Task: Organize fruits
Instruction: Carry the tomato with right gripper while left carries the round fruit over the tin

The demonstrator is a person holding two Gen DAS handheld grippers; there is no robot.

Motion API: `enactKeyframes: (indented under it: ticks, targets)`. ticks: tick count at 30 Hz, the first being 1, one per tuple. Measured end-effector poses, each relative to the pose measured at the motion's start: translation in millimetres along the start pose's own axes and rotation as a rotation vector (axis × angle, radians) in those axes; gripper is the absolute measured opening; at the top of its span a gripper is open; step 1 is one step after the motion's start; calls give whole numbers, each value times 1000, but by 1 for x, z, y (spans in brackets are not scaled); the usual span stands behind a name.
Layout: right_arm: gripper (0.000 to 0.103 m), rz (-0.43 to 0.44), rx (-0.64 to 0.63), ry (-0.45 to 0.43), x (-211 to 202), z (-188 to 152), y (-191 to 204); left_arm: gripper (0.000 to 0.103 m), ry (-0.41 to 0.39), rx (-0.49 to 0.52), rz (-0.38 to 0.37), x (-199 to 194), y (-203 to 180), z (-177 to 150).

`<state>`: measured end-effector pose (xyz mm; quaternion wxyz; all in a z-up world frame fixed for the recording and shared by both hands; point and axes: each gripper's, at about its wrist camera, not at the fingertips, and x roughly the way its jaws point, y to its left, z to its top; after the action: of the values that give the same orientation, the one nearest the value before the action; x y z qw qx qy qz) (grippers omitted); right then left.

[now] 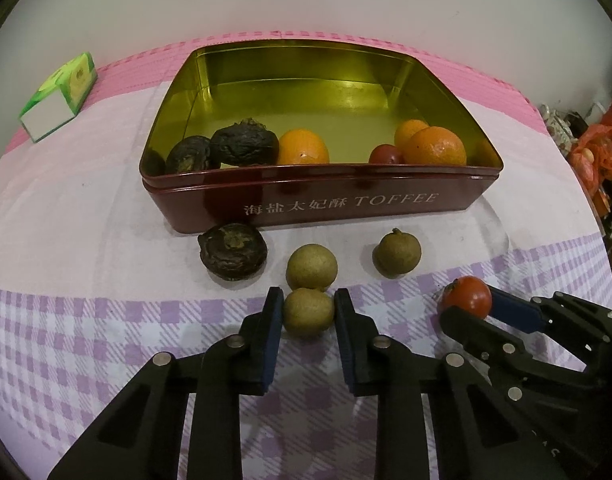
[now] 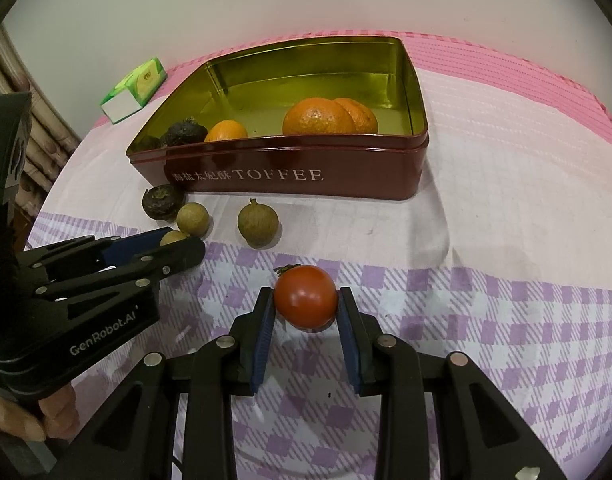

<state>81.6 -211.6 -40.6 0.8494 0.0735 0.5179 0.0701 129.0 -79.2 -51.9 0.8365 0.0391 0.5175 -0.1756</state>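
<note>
A dark red toffee tin [image 1: 346, 204] [image 2: 306, 178] stands open on the cloth, holding dark wrinkled fruits [image 1: 242, 142], oranges [image 1: 440, 146] [image 2: 318, 117] and a small red fruit [image 1: 386, 155]. My left gripper [image 1: 308, 312] is shut on a tan longan [image 1: 308, 311] on the cloth; it also shows in the right wrist view [image 2: 172, 237]. My right gripper [image 2: 306, 300] is shut on a red tomato [image 2: 306, 297] [image 1: 468, 295]. Two more longans [image 1: 312, 267] [image 1: 396, 254] and a dark fruit [image 1: 232, 251] lie before the tin.
A green and white carton [image 1: 58, 96] [image 2: 134, 90] lies at the back left. The table has a pink and purple checked cloth [image 1: 106, 320]. Red bags and clutter [image 1: 594, 148] sit past the table's right edge.
</note>
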Motion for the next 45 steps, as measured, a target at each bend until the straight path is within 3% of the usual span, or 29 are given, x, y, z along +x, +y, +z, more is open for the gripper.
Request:
enactKeyframes:
  ticks: [18, 45]
  targets:
    - [29, -7, -3, -2, 0, 1, -1, 27, -17, 30, 35, -10, 0, -14]
    - [29, -8, 17, -21, -9, 2, -2, 27, -54, 25, 11, -27, 4, -16]
